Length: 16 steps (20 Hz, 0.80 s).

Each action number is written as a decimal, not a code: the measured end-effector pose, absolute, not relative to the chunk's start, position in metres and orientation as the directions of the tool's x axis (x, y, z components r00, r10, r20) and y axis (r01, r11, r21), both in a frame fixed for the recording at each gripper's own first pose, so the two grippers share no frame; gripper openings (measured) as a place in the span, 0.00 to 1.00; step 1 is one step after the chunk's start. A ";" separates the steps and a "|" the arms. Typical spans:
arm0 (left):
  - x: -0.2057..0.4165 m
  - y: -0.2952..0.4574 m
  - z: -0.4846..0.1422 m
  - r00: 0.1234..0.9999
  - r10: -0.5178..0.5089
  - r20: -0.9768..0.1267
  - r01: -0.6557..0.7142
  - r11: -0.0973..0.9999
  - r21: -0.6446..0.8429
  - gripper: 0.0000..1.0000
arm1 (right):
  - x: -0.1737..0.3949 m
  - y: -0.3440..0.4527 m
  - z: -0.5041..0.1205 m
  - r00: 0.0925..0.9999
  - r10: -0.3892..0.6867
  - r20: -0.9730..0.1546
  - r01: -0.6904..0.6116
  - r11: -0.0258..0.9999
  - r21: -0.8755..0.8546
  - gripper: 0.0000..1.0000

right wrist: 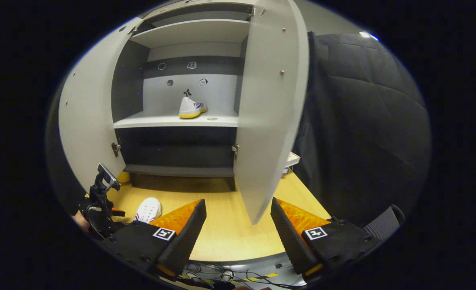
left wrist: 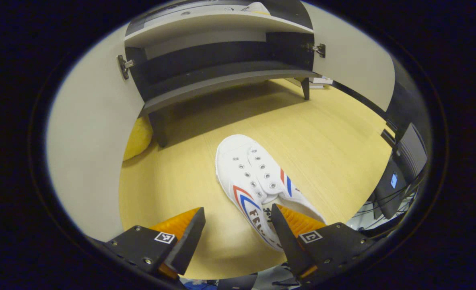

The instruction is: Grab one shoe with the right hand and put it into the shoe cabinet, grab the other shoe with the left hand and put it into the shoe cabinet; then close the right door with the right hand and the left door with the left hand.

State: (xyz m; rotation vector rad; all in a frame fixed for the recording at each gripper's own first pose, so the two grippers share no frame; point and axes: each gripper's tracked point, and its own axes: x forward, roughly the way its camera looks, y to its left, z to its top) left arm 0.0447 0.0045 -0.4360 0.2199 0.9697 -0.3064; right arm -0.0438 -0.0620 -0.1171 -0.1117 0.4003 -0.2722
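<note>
**Inspector:** Report the state of your tools.

**Operator:** My left gripper (left wrist: 238, 225) stands released, its jaws wide apart and gripping nothing. It hangs low over the wooden floor (left wrist: 326, 137). My right gripper (right wrist: 238, 219) is likewise released, jaws spread, nothing between them.

**Inspector:** Where is the white shoe relative to the left tool?

**Operator:** The white shoe on the floor (left wrist: 258, 181) lies just ahead of my left gripper, toe pointing away from me, toward the cabinet. Its heel end reaches my right-hand finger (left wrist: 284, 235); I cannot tell whether that finger touches it. The other finger is well apart from it. In the right gripper view the same shoe (right wrist: 148, 210) shows ahead and to the left, beside my left gripper (right wrist: 101, 201) as seen from farther off.

**Inspector:** And the second shoe?

**Operator:** The shoe on the shelf (right wrist: 192, 108) sits upright inside the shoe cabinet (right wrist: 177, 121), on the middle shelf, straight ahead of and above my right gripper, heel toward me.

**Inspector:** The doors?

**Operator:** Both stand open. The right door (right wrist: 270, 112) swings out toward me, its lower corner just ahead of my right gripper. The left door (right wrist: 87, 121) is open, farther off to the left. From the left tool, the left door (left wrist: 89, 141) stands close on my left, the cabinet's bottom shelf (left wrist: 221, 80) ahead.

**Inspector:** Anything else?

**Operator:** A yellow object (left wrist: 138, 139) lies on the floor by the cabinet's leg.
</note>
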 end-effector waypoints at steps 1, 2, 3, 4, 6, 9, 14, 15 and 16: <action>0.045 0.000 -0.441 0.517 -0.174 -0.838 0.335 0.942 0.010 0.94 | -0.058 -0.074 -0.119 0.868 -0.322 -0.377 0.277 0.946 -0.171 0.97; 0.041 -0.006 -0.446 0.492 -0.200 -0.847 0.325 0.945 -0.034 0.94 | -0.072 -0.086 -0.118 0.852 -0.362 -0.379 0.317 0.932 -0.177 1.00; 0.043 -0.008 -0.449 0.483 -0.205 -0.852 0.318 0.947 -0.047 0.94 | -0.085 -0.100 -0.118 0.832 -0.403 -0.381 0.361 0.915 -0.178 0.97; 0.047 -0.008 -0.448 0.493 -0.207 -0.845 0.318 0.947 -0.047 0.85 | -0.098 -0.113 -0.118 0.810 -0.442 -0.385 0.406 0.897 -0.175 1.00; 0.052 -0.010 -0.449 0.494 -0.199 -0.846 0.331 0.943 -0.029 0.83 | -0.116 -0.137 -0.118 0.769 -0.506 -0.389 0.485 0.860 -0.160 0.97; 0.055 -0.011 -0.450 0.485 -0.185 -0.855 0.310 0.950 -0.030 0.53 | -0.137 -0.161 -0.119 0.730 -0.560 -0.391 0.556 0.820 -0.134 0.97; 0.050 -0.013 -0.455 0.476 -0.137 -0.868 0.260 0.965 -0.010 0.41 | -0.137 -0.202 -0.116 0.713 -0.596 -0.369 0.595 0.793 -0.130 1.00; 0.051 -0.008 -0.456 0.485 -0.093 -0.869 0.258 0.965 0.041 0.34 | -0.139 -0.207 -0.116 0.713 -0.597 -0.367 0.598 0.791 -0.125 1.00; 0.049 -0.009 -0.454 0.490 -0.077 -0.868 0.266 0.962 0.065 0.16 | -0.138 -0.211 -0.116 0.715 -0.597 -0.365 0.599 0.792 -0.121 0.97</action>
